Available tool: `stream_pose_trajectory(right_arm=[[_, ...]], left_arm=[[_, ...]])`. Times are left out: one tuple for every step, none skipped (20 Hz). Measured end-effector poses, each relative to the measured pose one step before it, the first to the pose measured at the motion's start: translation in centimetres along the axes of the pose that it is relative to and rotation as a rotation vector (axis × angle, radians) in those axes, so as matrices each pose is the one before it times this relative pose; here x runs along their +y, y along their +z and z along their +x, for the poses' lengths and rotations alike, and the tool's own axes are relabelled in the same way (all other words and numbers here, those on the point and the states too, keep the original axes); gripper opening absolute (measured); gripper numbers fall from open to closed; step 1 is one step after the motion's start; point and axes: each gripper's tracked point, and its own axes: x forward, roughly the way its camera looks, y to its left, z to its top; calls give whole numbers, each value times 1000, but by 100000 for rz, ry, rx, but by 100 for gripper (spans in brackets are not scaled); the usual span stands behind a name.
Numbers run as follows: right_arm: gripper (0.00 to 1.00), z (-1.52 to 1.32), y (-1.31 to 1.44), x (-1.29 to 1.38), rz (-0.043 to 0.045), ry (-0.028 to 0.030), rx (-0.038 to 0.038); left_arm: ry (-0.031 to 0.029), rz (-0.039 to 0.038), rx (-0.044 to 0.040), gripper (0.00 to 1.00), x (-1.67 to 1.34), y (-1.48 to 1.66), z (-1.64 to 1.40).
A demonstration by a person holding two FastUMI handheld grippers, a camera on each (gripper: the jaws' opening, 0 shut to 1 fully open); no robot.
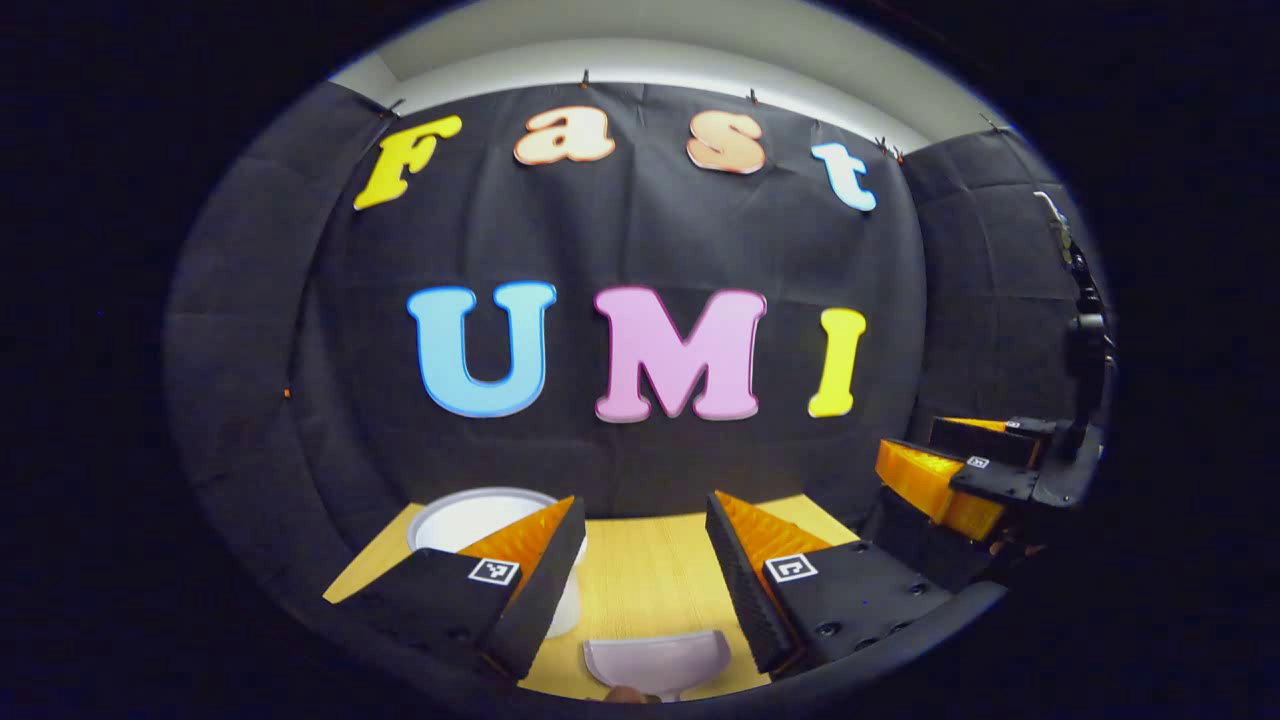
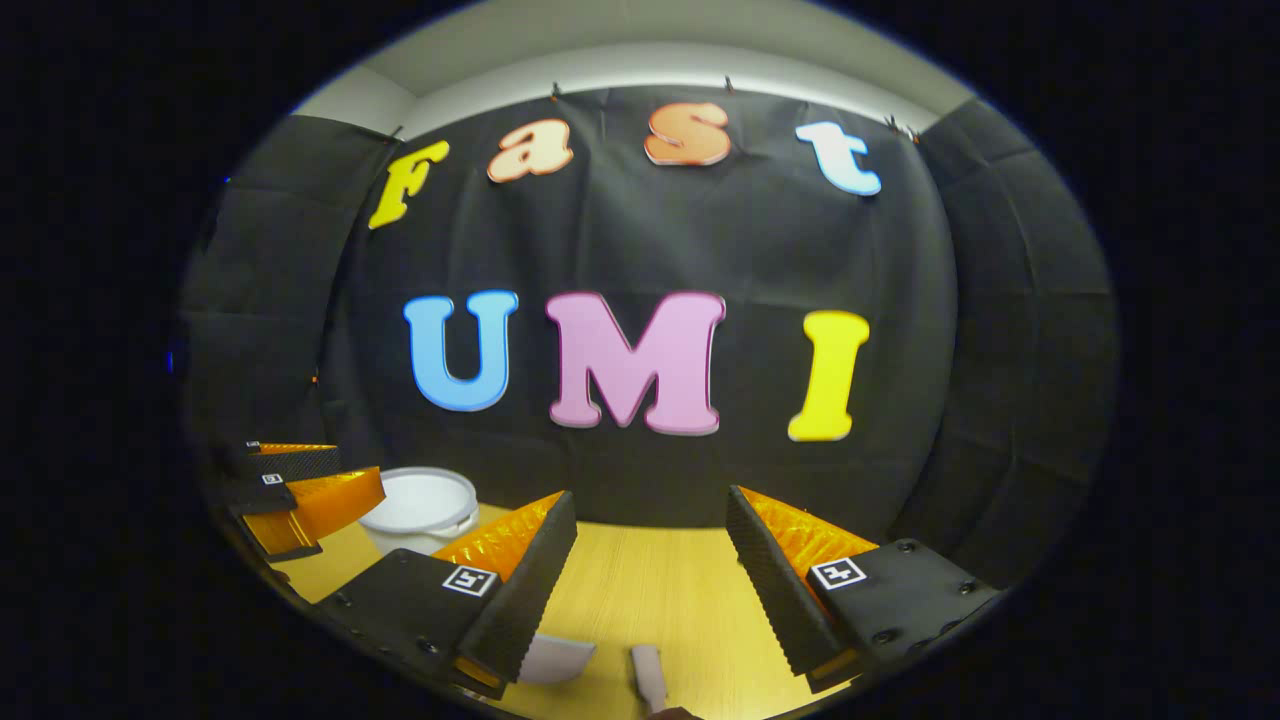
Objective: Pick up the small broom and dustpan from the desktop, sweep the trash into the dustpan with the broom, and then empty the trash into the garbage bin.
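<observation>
Here, both grippers are being held above a pale wooden desktop (image 1: 640,570), facing the black cloth wall of the booth. In the left gripper view, the left gripper (image 1: 645,585) is being kept spread wide, with nothing caught between its fingers. Below the gap, near the lower edge, the dustpan (image 1: 655,665) — a pale lilac scoop — is being seen lying on the desktop, untouched by either finger. A white garbage bin (image 1: 470,518) is standing at the far left of the desktop, partly covered by the left finger. At the right edge of that view the right gripper (image 1: 960,475) is being seen from the side; from there it cannot be told how wide it is standing.

In the right gripper view, the right gripper (image 2: 650,580) is likewise being held apart and empty. Beneath it, a corner of the dustpan (image 2: 555,658) is peeking out beside the left finger, and the small broom (image 2: 648,675) — only its pale handle end is being shown — is lying just right of it. The garbage bin (image 2: 420,505) is standing at the back left, with the left gripper (image 2: 300,495) near it.
</observation>
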Motion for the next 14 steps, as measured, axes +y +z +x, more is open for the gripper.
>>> stream_pose_trajectory(right_arm=[[97, 261, -282, 15, -1816, 720, -4944], [97, -99, 14, -78, -110, 88, -3791], [98, 90, 672, 58, 889, 212, -3333], [98, -32, -87, -26, 530, 381, -1633], [93, -67, -64, -181, 12, 66, -104], [98, 28, -271, -88, 311, 170, 339], [98, -24, 224, 180, 579, 874, 740], [98, -11, 13, 59, 744, 926, 1072], [98, 145, 61, -37, 190, 921, 718], [93, 44, 52, 4, -534, 781, 638], [98, 55, -20, 175, -670, 345, 329], [98, -90, -66, 51, -395, 493, 393], [93, -44, -60, 137, 519, 644, 100], [98, -23, 145, 8, 1322, 317, -453]], left_arm=[[1243, 1391, -3963, 72, -453, 97, 122], [493, 1251, -3373, 72, 232, 560, -271], [519, 1012, -1134, 72, 171, 248, -95], [798, 687, -796, 72, 225, 141, -250], [-147, 237, -567, 72, 23, 164, -315], [292, -91, -1170, 72, 55, 330, -402], [-274, 151, -380, 72, -120, 346, -339], [-513, 236, -129, 72, -26, 333, -319], [219, 464, -43, 72, 338, 389, -72], [501, 225, 248, 72, 106, 334, -96], [454, -305, 669, 72, 2, -208, 123], [972, -1286, 624, 72, 44, 11, -179], [37, -971, 771, 72, -126, -123, 24], [902, -889, 870, 72, 33, -58, -94]])
